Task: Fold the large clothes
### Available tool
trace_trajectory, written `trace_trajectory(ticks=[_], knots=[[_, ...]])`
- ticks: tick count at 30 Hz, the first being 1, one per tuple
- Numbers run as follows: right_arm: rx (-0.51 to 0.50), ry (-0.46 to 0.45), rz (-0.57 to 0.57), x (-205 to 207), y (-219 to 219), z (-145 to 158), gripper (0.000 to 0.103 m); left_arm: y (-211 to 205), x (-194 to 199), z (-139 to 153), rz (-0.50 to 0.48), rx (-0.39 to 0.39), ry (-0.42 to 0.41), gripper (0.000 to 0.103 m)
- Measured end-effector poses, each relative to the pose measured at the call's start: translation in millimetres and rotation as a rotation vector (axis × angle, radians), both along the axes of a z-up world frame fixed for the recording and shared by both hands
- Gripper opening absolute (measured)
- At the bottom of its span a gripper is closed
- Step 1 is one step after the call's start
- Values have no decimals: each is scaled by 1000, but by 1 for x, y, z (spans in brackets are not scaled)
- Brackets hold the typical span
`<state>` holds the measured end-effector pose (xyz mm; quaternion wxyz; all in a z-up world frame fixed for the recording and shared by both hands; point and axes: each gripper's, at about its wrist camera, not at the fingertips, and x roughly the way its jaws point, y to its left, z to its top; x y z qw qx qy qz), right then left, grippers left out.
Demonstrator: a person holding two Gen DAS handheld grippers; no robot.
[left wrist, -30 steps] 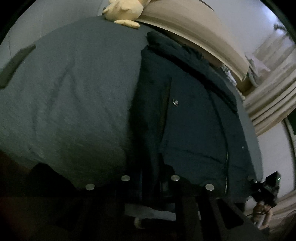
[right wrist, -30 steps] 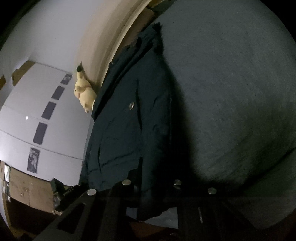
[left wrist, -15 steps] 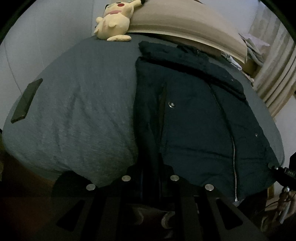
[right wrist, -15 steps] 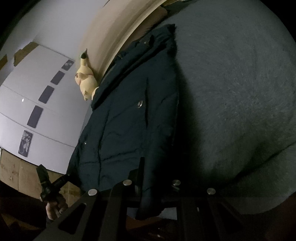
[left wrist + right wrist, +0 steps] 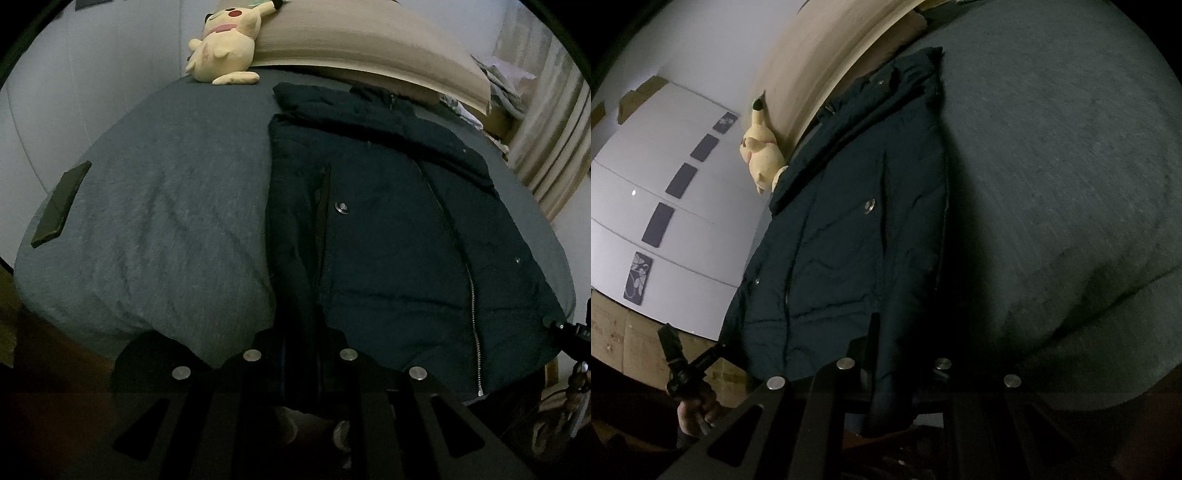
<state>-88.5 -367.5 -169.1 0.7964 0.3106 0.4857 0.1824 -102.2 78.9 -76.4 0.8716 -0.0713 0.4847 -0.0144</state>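
A dark navy padded jacket [image 5: 388, 240] lies front up on the grey bedcover [image 5: 166, 229], collar toward the headboard, zip down its front. My left gripper [image 5: 299, 354] is shut on the jacket's near hem at its left corner, and the cloth hangs down between the fingers. In the right wrist view the same jacket [image 5: 849, 240] runs up the frame. My right gripper [image 5: 890, 363] is shut on the hem at the other corner. The left gripper [image 5: 679, 354] shows there at the lower left, with a hand [image 5: 692, 410] on it. The right gripper's tip [image 5: 569, 328] shows at the left view's right edge.
A yellow plush toy [image 5: 225, 48] sits against the beige headboard [image 5: 369, 40]. A flat dark object [image 5: 61, 205] lies near the bed's left edge. Curtains [image 5: 554, 129] hang at the right. White wardrobe doors [image 5: 665, 184] and cardboard boxes [image 5: 613, 332] stand beside the bed.
The left view has rolled and lifted, so more of the headboard and plush toy shows. The left gripper has come into the right view. Both grips on the hem are unchanged.
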Motion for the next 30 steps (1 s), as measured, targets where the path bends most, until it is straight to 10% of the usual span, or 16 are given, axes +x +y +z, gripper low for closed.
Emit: trace_trajectory(ticks=[14,30], knots=[[-36,-4,29,-4,2,9,11,0,-19,8,-13,9,-11,11],[-35,-226,24,13,2,98,10,9,-15,88,5,-27,-207,11]])
